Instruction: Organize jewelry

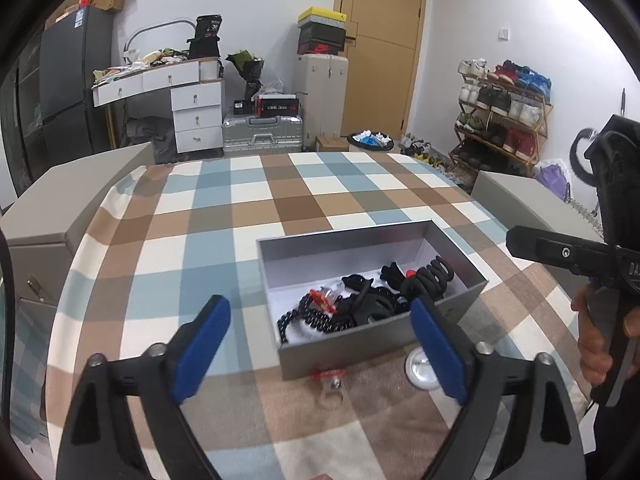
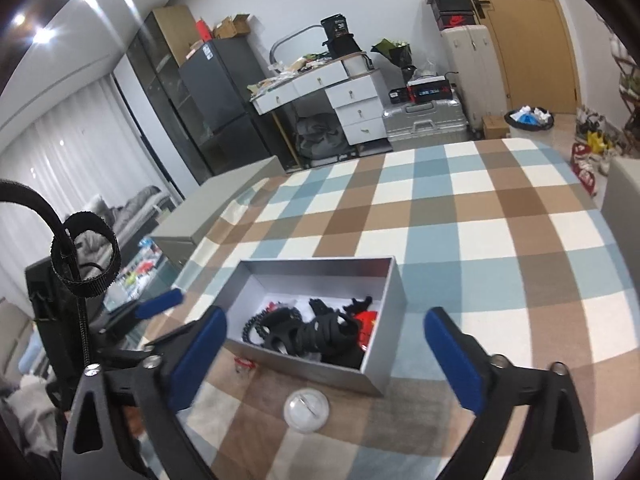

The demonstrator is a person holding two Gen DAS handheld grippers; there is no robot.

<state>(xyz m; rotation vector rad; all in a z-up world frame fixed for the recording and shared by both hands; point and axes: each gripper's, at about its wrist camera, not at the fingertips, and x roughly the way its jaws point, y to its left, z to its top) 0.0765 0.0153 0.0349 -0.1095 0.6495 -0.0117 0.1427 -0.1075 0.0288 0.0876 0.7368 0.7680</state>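
Observation:
A grey open box (image 1: 456, 308) (image 2: 394, 300) sits on the checked tablecloth and holds black hair clips (image 1: 428, 276) (image 2: 328, 332), a black bead string (image 1: 292, 320) (image 2: 254, 326) and red pieces. On the cloth in front of the box lie a small red-and-clear piece (image 1: 330, 378) (image 2: 244, 364) and a round clear case (image 1: 420, 368) (image 2: 307, 408). My left gripper (image 1: 320, 352) is open and empty above the box's near side. My right gripper (image 2: 324, 360) is open and empty, just before the box; it shows at the left wrist view's right edge (image 1: 560, 252).
The checked tablecloth (image 1: 280, 192) (image 2: 480, 220) covers the table. Grey chairs stand at the left (image 1: 60, 208) and right (image 1: 532, 204). Behind are a white desk (image 1: 168, 80), a silver suitcase (image 1: 262, 130), a shoe rack (image 1: 504, 112) and a door.

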